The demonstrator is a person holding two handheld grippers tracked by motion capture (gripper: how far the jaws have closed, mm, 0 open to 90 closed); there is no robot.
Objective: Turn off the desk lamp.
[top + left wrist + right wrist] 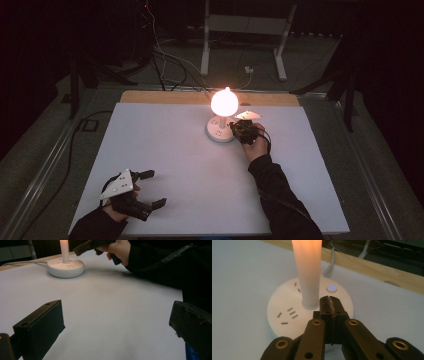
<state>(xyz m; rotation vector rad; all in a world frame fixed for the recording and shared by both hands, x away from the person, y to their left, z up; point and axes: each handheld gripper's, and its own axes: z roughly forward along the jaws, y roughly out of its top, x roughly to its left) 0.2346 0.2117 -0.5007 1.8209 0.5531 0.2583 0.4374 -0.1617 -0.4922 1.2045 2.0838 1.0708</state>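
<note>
Right gripper view: right gripper, jaws together, over lamp base near lit button; next, prob. press it. Left gripper jaws apart.

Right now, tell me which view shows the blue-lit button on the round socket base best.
The right gripper view: the button glows close up on the base. The left gripper view gives a faint speck; in the high view it is too small to tell.

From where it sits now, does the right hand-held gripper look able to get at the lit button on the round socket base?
Probably yes. The right hand-held gripper, jaws shut together, hovers over the round socket base just short of the lit button. Nothing lies between them; the glowing lamp stem stands off to one side.
</note>
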